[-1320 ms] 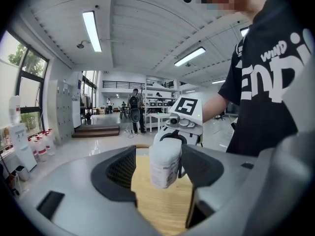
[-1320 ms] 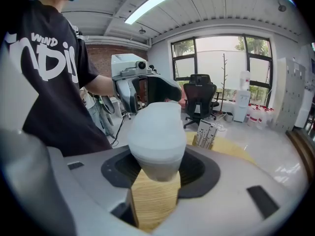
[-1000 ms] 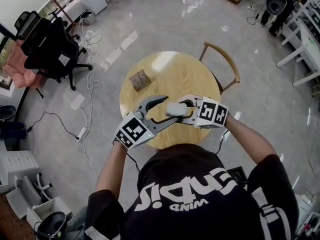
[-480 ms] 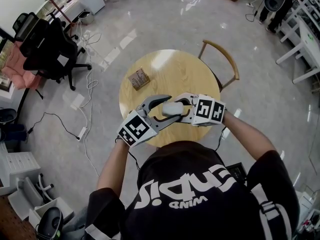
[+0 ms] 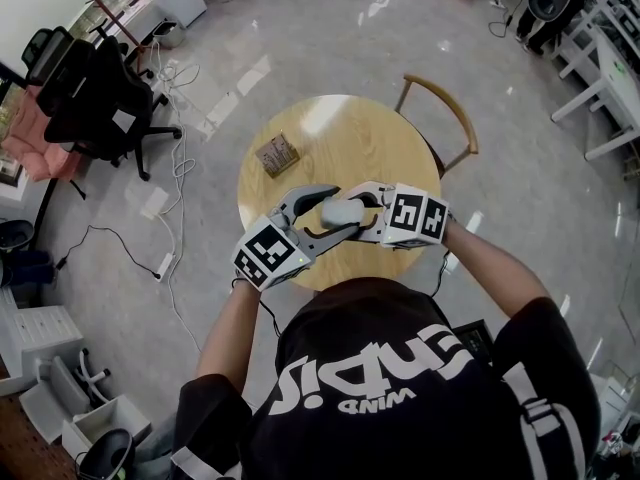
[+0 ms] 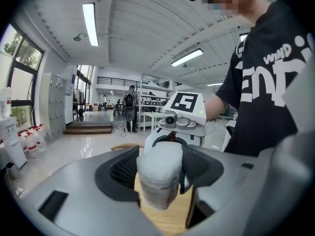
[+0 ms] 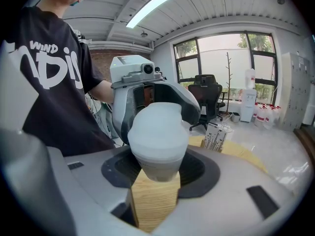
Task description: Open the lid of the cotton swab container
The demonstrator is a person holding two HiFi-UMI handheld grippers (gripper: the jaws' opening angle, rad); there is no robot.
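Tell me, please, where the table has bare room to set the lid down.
The table is bare across its far and right side, between the small box and the chair. The near edge is crowded: the left claw and right claw both clamp the cotton swab container there.

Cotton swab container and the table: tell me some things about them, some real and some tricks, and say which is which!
1. The cotton swab container is clamped by both the left gripper and the right gripper. True.
2. Its lid has come off and lies on the table. False: the lid sits on top of the container.
3. The table is square and made of glass. False: it is round and wooden.
4. A small box lies on the table, apart from the grippers. True.
5. A chair stands at the table's far side. True.
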